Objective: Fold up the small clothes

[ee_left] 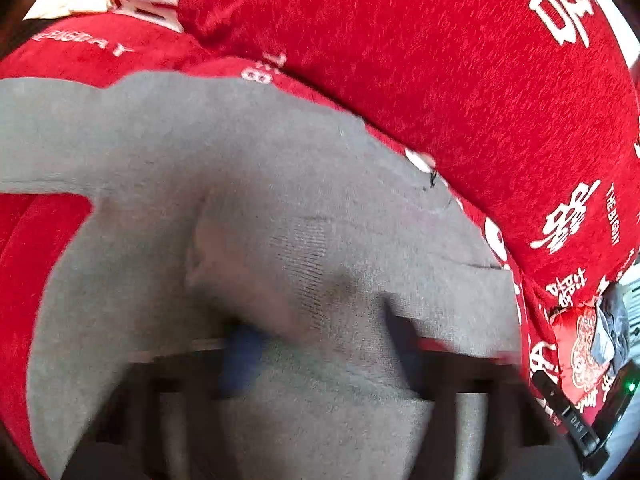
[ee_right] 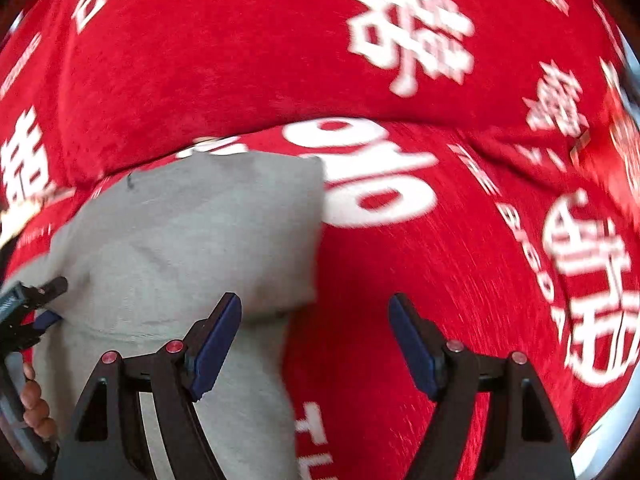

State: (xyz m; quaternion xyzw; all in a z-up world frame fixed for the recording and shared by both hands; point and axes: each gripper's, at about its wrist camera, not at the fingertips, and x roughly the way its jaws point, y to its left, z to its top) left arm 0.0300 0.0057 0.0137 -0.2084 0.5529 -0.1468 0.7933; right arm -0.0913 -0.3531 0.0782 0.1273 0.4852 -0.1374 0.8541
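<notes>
A small grey knit garment (ee_left: 248,200) lies on a red bedspread with white characters (ee_left: 440,60). In the left wrist view the grey cloth drapes over my left gripper (ee_left: 320,340) and hides most of its fingers; the image is blurred, so I cannot tell how the jaws stand. In the right wrist view the garment (ee_right: 192,236) lies at the left, partly folded. My right gripper (ee_right: 316,320) is open and empty, just right of the garment's edge, its left finger (ee_right: 218,340) over the cloth. The left gripper (ee_right: 36,300) shows at the far left edge.
The red bedspread (ee_right: 460,240) covers the whole surface, and a raised fold of it runs behind the garment. A red embroidered item and a dark device with a green light (ee_left: 592,360) sit at the right edge of the left wrist view.
</notes>
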